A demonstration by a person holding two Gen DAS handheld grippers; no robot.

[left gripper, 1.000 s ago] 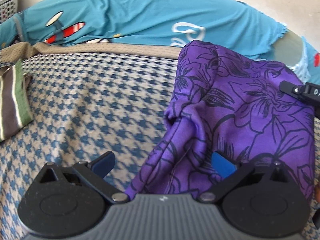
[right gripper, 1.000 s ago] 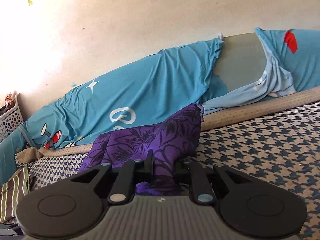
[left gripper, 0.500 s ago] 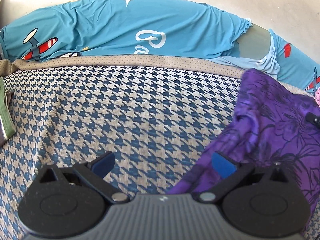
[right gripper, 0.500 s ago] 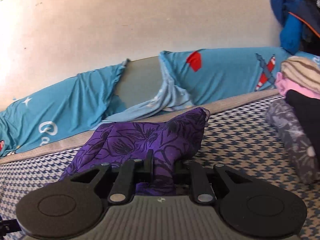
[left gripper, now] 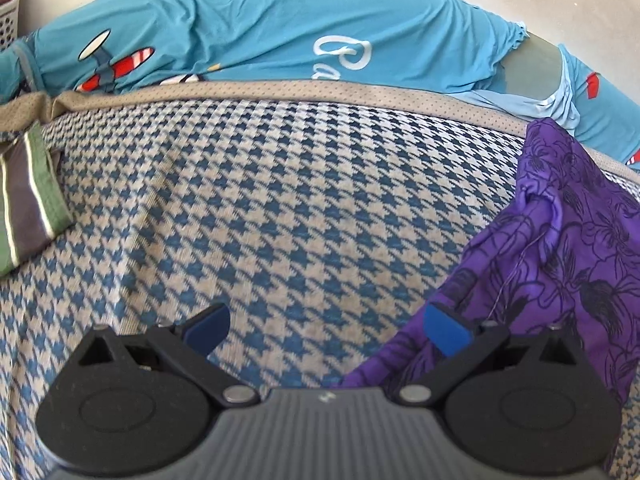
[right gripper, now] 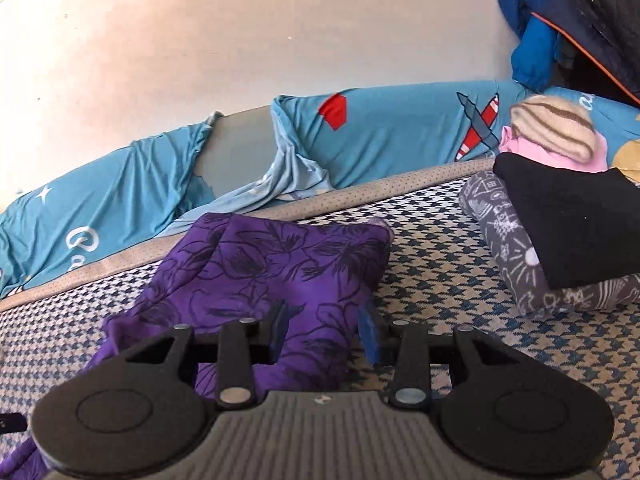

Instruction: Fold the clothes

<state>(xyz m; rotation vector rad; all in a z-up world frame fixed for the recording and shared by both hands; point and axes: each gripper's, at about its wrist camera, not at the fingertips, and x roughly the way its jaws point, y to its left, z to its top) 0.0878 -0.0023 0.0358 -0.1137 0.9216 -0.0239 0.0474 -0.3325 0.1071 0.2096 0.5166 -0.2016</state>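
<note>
Purple floral garment lies bunched on the houndstooth cover, near the folded stack, prob. headed there. Your right gripper has just been opening, cloth btwn jaws but no longer pinched. Left gripper wide open, empty, beside the garment's edge.

our left gripper is a ribbed grey plastic body flanked by two round black discs with embossed rings, black link arms pinned by silver rivets, triangular cut-outs, and blue fingertip pads. our right gripper is built the same: grey ribbed centre bearing a small white logo, black discs, silver rivets, blue pads.
</note>
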